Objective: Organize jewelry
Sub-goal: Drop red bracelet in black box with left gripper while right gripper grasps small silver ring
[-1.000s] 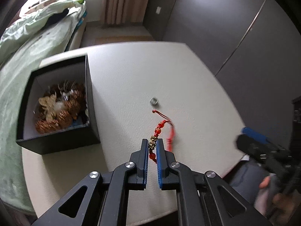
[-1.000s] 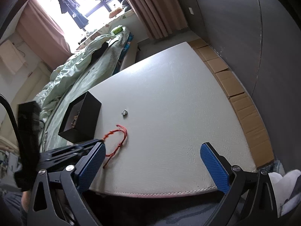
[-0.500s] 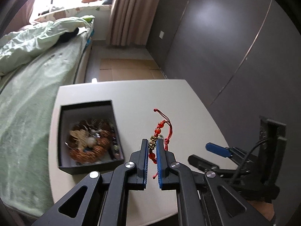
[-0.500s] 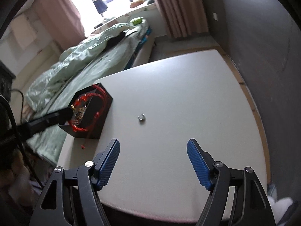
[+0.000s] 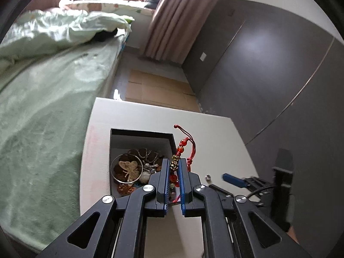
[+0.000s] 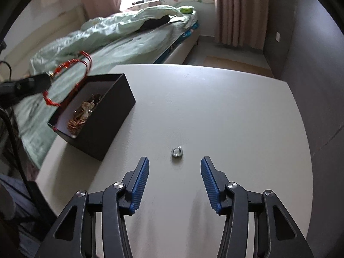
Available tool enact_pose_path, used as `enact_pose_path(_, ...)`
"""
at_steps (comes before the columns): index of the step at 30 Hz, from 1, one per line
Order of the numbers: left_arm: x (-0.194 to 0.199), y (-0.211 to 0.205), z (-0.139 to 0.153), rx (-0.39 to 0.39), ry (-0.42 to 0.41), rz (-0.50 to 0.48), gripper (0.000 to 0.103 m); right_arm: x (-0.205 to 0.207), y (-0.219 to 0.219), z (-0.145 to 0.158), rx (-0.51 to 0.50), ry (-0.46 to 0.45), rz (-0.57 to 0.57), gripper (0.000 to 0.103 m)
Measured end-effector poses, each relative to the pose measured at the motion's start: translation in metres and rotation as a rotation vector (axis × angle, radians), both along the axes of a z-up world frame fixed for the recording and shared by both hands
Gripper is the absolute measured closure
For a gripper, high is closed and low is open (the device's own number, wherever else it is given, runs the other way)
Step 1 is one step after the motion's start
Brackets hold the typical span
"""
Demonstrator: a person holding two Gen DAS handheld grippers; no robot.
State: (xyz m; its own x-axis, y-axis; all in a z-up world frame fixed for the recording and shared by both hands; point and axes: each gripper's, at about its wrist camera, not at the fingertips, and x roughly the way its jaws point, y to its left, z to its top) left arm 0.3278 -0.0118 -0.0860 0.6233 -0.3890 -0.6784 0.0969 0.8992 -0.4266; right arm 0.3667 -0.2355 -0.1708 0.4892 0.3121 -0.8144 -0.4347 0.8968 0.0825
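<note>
In the left wrist view, the left hand-held gripper (image 5: 174,172) is clamped on a red beaded bracelet (image 5: 182,148), held above the near right corner of the open black box (image 5: 142,133) on the counter (image 5: 215,133).

In the right wrist view, the right hand-held gripper (image 6: 174,174) is seen half open and empty, its jaws having just been closing; a small silver ring (image 6: 177,151) lies on the counter just ahead, between the fingertips.

I've lifted the red bracelet (image 5: 182,150) off the desk (image 6: 215,107); it now hangs over the black box (image 6: 111,116). My right hand-held gripper (image 6: 174,172) has been closing, the ring (image 6: 177,151) just ahead of its tips, low centre frame.
</note>
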Motion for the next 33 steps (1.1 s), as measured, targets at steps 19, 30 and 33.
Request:
enact_pose_path(19, 0.010, 0.036, -0.025, -0.122, 0.061, 0.025, 0.093, 0.012, 0.029, -0.012, -0.152, -0.011, 0.087, 0.089)
enact_pose_path(30, 0.000, 0.067, -0.009, -0.182, 0.049, 0.090, 0.093, 0.014, 0.041, 0.029, -0.047, -0.048, 0.048, 0.089)
enact_pose_path(33, -0.004, 0.076, -0.007, -0.195, 0.046, 0.108, 0.093, 0.012, 0.061, 0.047, -0.018, -0.070, 0.084, 0.089)
